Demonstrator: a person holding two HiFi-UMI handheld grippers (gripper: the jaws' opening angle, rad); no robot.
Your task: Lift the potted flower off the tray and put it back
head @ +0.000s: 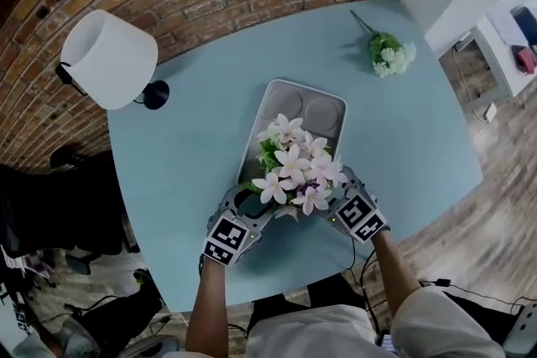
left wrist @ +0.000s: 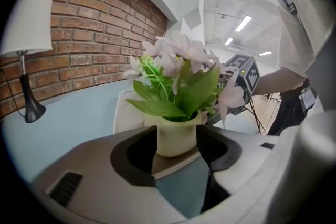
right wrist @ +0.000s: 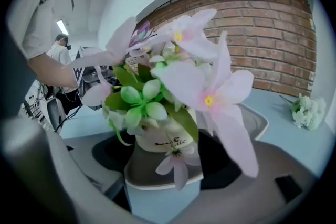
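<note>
The potted flower [head: 294, 168], pink-white blooms in a small cream pot [left wrist: 176, 139], stands on the near end of the grey tray [head: 336, 101] on the pale blue table. My left gripper [head: 252, 204] reaches in from the pot's left and my right gripper [head: 329, 201] from its right. In each gripper view the pot [right wrist: 160, 139] sits between the dark pads, resting on the tray's corner. The jaws stand wide and close beside the pot, and I see no pad pressing on it. The blooms hide the pot in the head view.
A lamp with a white shade [head: 109, 59] stands at the table's far left by the brick wall. A small green-and-white bouquet [head: 390, 53] lies at the far right. The table's near edge is just behind my grippers.
</note>
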